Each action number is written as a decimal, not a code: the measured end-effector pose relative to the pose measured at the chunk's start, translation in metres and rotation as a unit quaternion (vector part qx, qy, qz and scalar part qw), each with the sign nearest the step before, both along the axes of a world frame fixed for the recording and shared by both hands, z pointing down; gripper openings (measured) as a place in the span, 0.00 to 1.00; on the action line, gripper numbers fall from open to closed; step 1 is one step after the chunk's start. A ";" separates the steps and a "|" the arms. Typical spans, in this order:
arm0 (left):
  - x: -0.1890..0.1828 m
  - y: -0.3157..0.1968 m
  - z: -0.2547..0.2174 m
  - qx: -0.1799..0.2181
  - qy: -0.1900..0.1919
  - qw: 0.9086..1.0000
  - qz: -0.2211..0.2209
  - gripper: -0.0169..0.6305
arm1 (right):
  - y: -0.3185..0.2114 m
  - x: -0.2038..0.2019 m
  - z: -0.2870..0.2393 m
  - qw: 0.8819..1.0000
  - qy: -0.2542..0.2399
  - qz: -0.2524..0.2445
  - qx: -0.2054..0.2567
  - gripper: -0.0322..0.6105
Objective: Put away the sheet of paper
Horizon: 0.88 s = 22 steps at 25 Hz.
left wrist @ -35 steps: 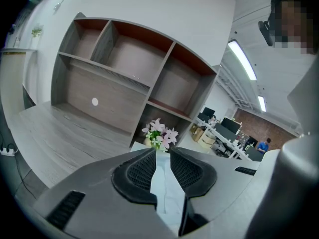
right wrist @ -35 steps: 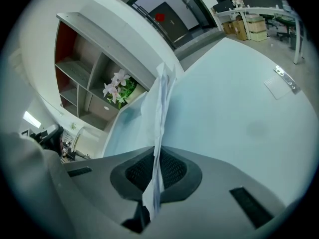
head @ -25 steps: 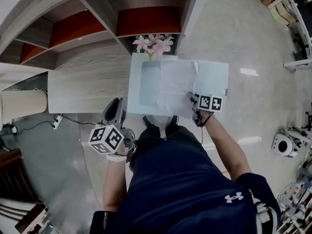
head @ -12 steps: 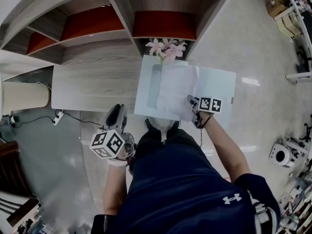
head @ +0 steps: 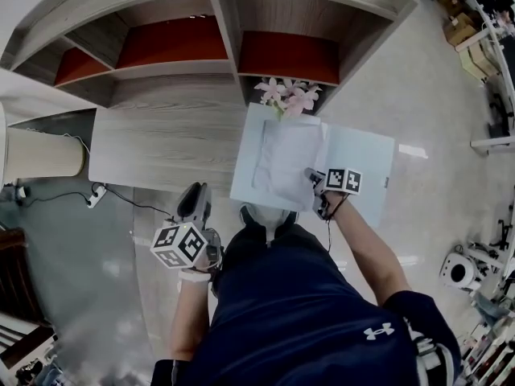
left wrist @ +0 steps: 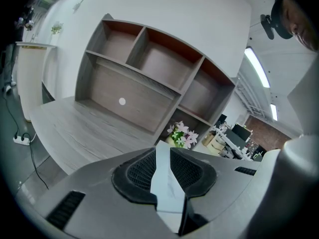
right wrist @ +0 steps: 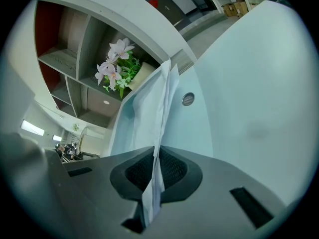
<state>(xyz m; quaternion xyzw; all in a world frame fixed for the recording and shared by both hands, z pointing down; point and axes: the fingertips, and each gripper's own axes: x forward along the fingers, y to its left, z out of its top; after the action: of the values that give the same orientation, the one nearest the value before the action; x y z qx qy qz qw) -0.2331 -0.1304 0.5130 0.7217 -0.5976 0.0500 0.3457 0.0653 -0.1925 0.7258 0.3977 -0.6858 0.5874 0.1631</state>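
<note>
A white sheet of paper [head: 286,163] lies in an open pale blue folder [head: 358,155] held in the air just below the pink flowers [head: 288,95]. My right gripper [head: 314,182] is shut on the sheet's near edge, close to the folder's fold. In the right gripper view the paper [right wrist: 162,113] runs edge-on between the pads, with the folder [right wrist: 249,98] spreading to both sides. My left gripper [head: 193,198] hangs lower left, apart from the folder. Its jaws stand a little apart in the left gripper view [left wrist: 162,166], with nothing gripped.
A wooden shelf unit [head: 225,39] with red-backed compartments stands ahead, above a low wooden top [head: 169,139]. The flowers [left wrist: 182,133] sit in its lower right compartment. A pale cylinder [head: 40,153] and a power strip [head: 95,195] are at the left. Pale glossy floor lies to the right.
More of the shelf unit has come into view. The folder with the paper has shifted slightly right, still under the flowers and still held by the right gripper. The left gripper has barely moved.
</note>
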 end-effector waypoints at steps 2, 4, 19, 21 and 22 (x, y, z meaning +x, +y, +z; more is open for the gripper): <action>-0.003 0.001 0.001 -0.001 0.000 1.000 -0.001 0.18 | -0.003 -0.005 0.001 1.000 0.001 -0.002 -0.002 0.07; -0.008 0.001 0.002 -0.003 -0.002 1.000 -0.003 0.18 | -0.006 -0.011 0.001 1.000 0.004 -0.008 -0.001 0.07; -0.033 -0.003 0.005 -0.010 0.002 1.000 -0.008 0.18 | -0.015 -0.058 0.002 0.999 0.014 -0.036 -0.007 0.07; -0.034 -0.002 0.007 -0.012 0.000 1.000 -0.005 0.18 | -0.015 -0.058 0.003 0.999 0.016 -0.032 -0.007 0.07; -0.035 -0.002 0.007 -0.012 -0.002 1.000 -0.003 0.18 | -0.015 -0.058 0.003 0.999 0.017 -0.034 -0.004 0.07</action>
<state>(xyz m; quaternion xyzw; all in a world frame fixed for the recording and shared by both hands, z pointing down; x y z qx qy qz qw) -0.2681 -0.1326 0.5197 0.7154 -0.5999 0.0580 0.3534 0.0071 -0.2072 0.7289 0.3834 -0.6940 0.5769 0.1964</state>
